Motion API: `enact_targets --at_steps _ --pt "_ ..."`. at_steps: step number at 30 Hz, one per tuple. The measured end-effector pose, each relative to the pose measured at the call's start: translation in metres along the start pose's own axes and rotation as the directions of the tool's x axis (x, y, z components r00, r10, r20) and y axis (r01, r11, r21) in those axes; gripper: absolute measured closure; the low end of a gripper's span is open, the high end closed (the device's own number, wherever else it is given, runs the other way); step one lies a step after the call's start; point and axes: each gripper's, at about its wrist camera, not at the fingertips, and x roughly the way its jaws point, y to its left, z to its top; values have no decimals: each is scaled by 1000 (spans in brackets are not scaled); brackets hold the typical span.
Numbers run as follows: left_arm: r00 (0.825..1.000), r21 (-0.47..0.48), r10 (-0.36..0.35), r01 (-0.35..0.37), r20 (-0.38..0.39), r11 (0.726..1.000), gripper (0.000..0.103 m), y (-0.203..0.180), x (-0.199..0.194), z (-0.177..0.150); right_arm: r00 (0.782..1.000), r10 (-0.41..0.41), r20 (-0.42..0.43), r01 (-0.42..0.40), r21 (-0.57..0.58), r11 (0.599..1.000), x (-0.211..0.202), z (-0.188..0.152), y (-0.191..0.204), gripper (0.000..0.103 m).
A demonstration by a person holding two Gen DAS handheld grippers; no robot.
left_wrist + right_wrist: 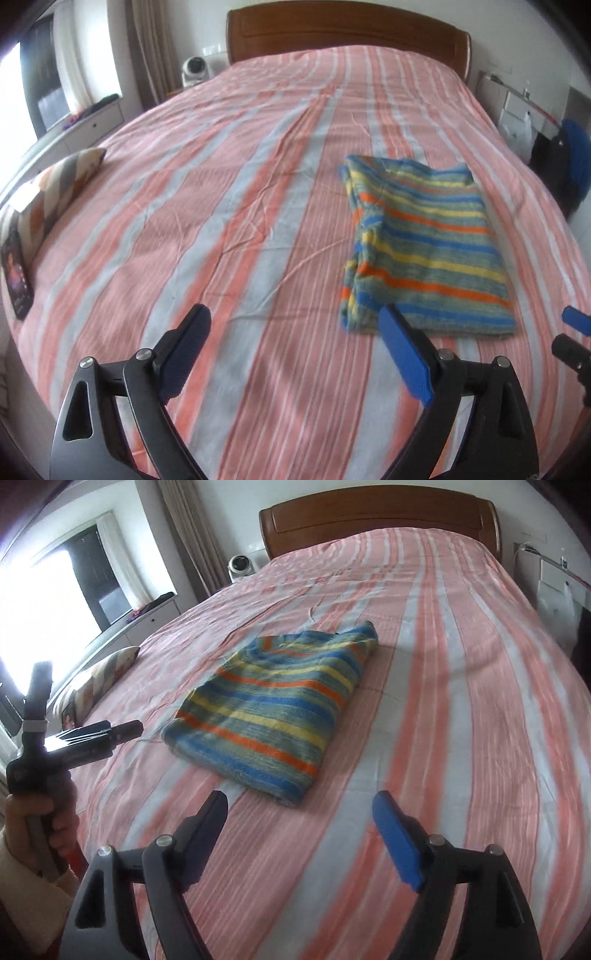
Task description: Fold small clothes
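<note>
A striped knit garment [421, 243] in blue, yellow, orange and grey lies folded into a neat rectangle on the bed. It also shows in the right wrist view as the folded garment [273, 709], ahead and slightly left of the fingers. My left gripper [295, 325] stands open over bare sheet, with the garment just beyond its right finger. My right gripper [299, 808] is open too, a short way in front of the garment's near edge, nothing between its pads. A hand holds the left gripper's handle [40, 746] at the far left.
The bed [221, 221] has a pink, orange and grey striped sheet and a wooden headboard [343, 29]. A striped pillow [55, 192] and a dark book [16, 284] lie at its left edge. A white fan [194, 70] stands by the curtain; bags and a blue item [576, 155] sit at the right.
</note>
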Motion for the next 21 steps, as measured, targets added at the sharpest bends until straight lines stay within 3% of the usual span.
enact_targets --at_steps 5,7,9,11,14,16,19,21 --pt "1000 26 -13 13 4 1000 10 -1 -1 4 1000 -15 -3 15 5 1000 1 0 -8 23" --pt "993 30 -116 116 -14 993 8 0 6 16 1000 -17 -5 17 13 1000 9 5 -9 23" --pt "961 -13 -272 272 -40 962 5 7 25 38 1000 -17 -8 18 37 999 16 15 -18 23" --pt "939 -38 -335 334 -71 942 5 9 47 58 1000 -5 8 4 91 996 25 29 -32 23" --pt "927 -37 -347 345 -146 938 5 3 88 86 998 57 31 -63 239 969 46 56 -63 23" --pt "927 -37 -325 324 -187 945 6 -1 105 94 995 85 43 -94 326 941 61 74 -80 23" --pt "931 -23 -334 334 -145 942 5 -2 92 91 994 95 57 -109 370 923 68 88 -86 23" --pt "937 14 -334 337 -102 942 4 -4 82 85 992 102 72 -120 336 934 63 90 -77 23"
